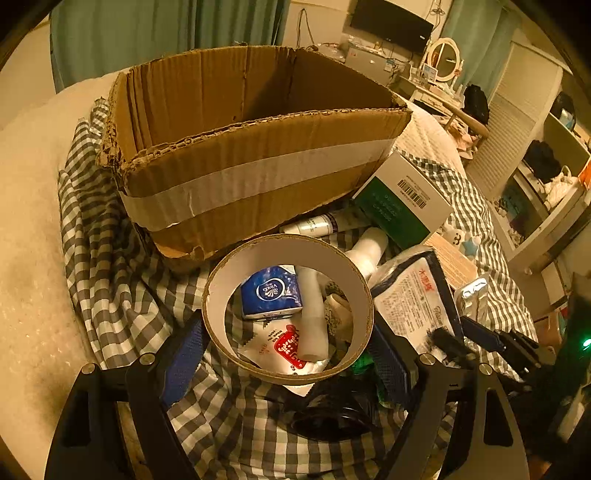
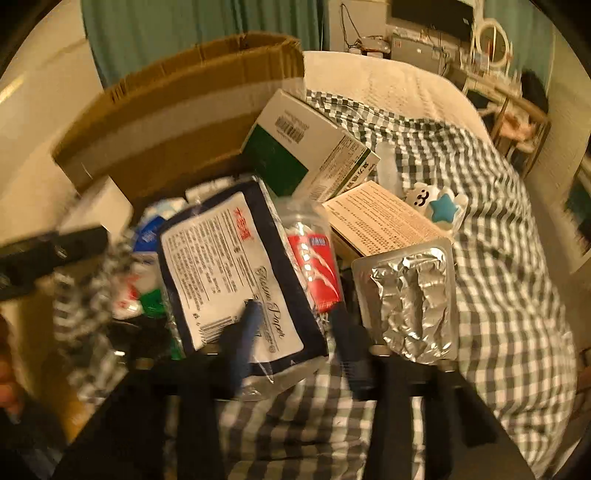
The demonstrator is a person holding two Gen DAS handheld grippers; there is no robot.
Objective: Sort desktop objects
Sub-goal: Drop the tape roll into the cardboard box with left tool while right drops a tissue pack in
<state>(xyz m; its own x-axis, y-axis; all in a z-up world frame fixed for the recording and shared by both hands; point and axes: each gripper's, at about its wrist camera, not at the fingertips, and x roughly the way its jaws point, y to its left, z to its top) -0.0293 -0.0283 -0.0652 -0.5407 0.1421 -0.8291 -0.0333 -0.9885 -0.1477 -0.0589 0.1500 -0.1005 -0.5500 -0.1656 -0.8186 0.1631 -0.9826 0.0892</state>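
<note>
Checked cloth covers the bed, carrying a cardboard box. Left gripper jaws are clamped on a tape roll before the box. Right gripper jaws straddle a tissue pack, apart.

Dim warm-lit bedroom, teal curtains; wall-mounted dark screen, round mirror on a cluttered desk; white louvred wardrobe

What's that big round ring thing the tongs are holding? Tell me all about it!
It is a cardboard ring, like an empty tape roll: brown on the outside and rim, white inside, hollow through the middle. The left tongs grip it from both sides with blue pads, holding it tilted above the checked cloth. Through its hole you see a blue tissue pack. The cardboard box stands behind it.
</note>
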